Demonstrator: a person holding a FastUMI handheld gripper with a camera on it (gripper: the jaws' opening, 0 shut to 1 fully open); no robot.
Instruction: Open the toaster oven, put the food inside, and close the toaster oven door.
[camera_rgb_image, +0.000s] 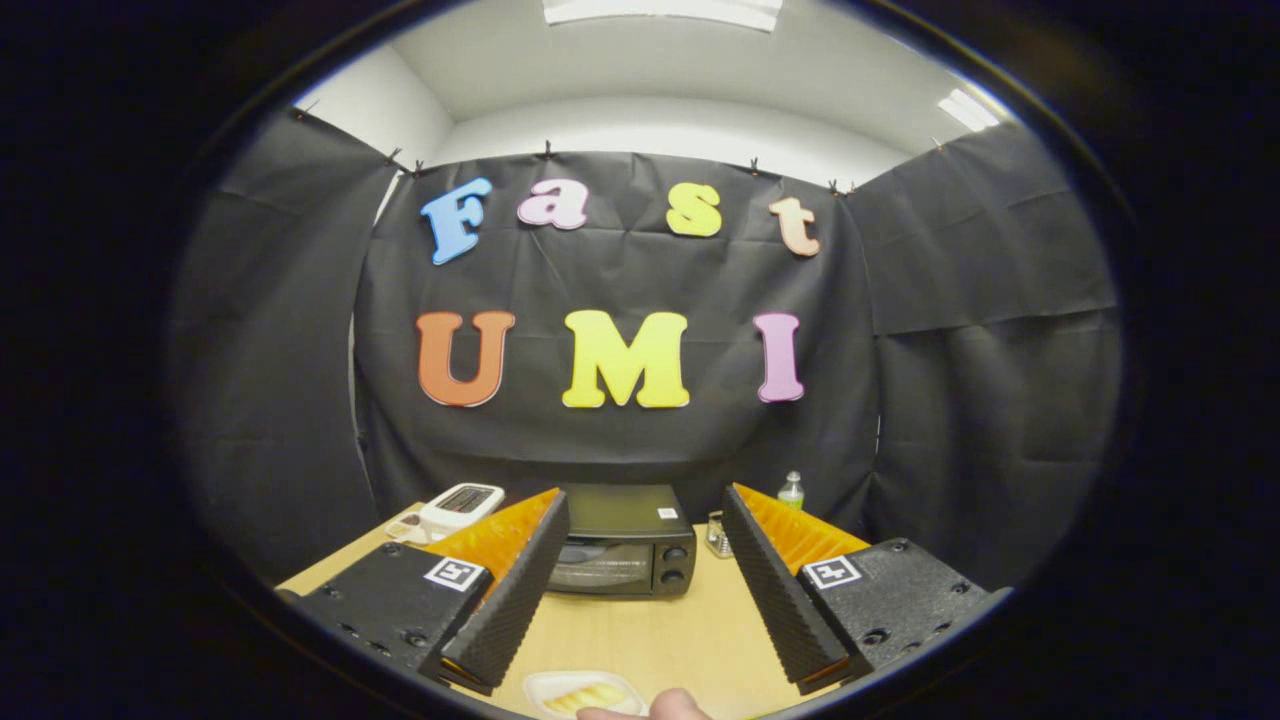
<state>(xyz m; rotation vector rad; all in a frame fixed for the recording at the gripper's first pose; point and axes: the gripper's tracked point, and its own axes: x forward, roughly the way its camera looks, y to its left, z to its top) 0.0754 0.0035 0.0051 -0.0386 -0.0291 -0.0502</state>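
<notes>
Gripper (645, 520) fingers spread wide, grasping nothing. Oven (622, 540) beyond the tips, door shut. Food (585, 693) on tray near finger bases. Risk: handle approach off-centre, fingers slip, oven slides back on table (650, 630).

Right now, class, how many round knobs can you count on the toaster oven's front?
2, stacked at the right end of the toaster oven: upper knob, lower knob. The open gripper frames it; its left finger may hide others.

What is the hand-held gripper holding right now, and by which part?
Nothing. The hand-held gripper is open, fingers spread over bare table, with the closed toaster oven beyond them.
</notes>
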